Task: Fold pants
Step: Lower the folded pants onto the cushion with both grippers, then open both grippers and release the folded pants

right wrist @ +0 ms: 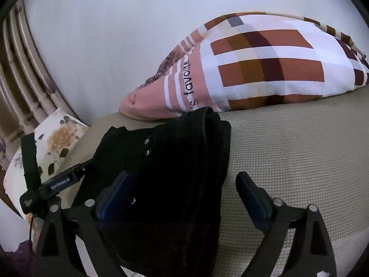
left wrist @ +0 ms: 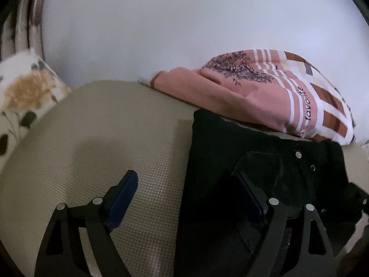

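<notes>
Black pants [left wrist: 242, 150] lie on a beige textured mat [left wrist: 103, 138], waist end with metal snaps toward a pillow. In the right wrist view the pants [right wrist: 175, 161] form a dark heap left of centre. My left gripper [left wrist: 186, 189] is open, straddling the pants' left edge, its right finger over the cloth. My right gripper [right wrist: 184, 189] is open, straddling the pants' right edge, its left finger over the cloth. The left gripper's body [right wrist: 60, 182] shows at the left of the right wrist view.
A pink and plaid pillow [left wrist: 276, 92] lies just behind the pants, also in the right wrist view [right wrist: 265, 64]. A floral pillow [left wrist: 25, 97] sits at the left, by a ribbed headboard [right wrist: 20, 80]. A white wall [left wrist: 184, 23] is behind.
</notes>
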